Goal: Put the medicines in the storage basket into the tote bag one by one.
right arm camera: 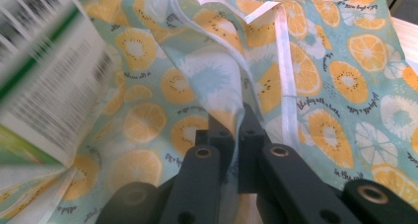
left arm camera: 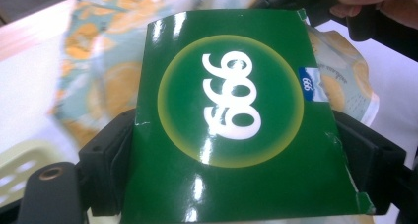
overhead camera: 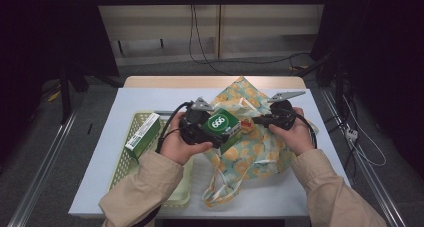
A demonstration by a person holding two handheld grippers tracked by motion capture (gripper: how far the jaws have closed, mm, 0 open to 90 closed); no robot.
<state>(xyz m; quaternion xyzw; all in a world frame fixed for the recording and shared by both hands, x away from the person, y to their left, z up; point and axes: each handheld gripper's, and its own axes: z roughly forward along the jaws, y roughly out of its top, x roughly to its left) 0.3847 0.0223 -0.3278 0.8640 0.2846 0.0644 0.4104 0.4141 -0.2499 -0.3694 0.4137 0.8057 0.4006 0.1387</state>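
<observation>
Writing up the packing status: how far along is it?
Done: nothing visibly packed. In hand: the left gripper clamps the glossy green 999 box beside the orange-print cloth bag, whose edge the right gripper pinches. Left: a green-and-white box waits in the pale yellow basket.

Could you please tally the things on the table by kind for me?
Green cardboard boxes: 2 (one marked 999, one in the basket)
Pale yellow plastic baskets: 1
Orange-print fabric bags: 1
Total: 4
</observation>
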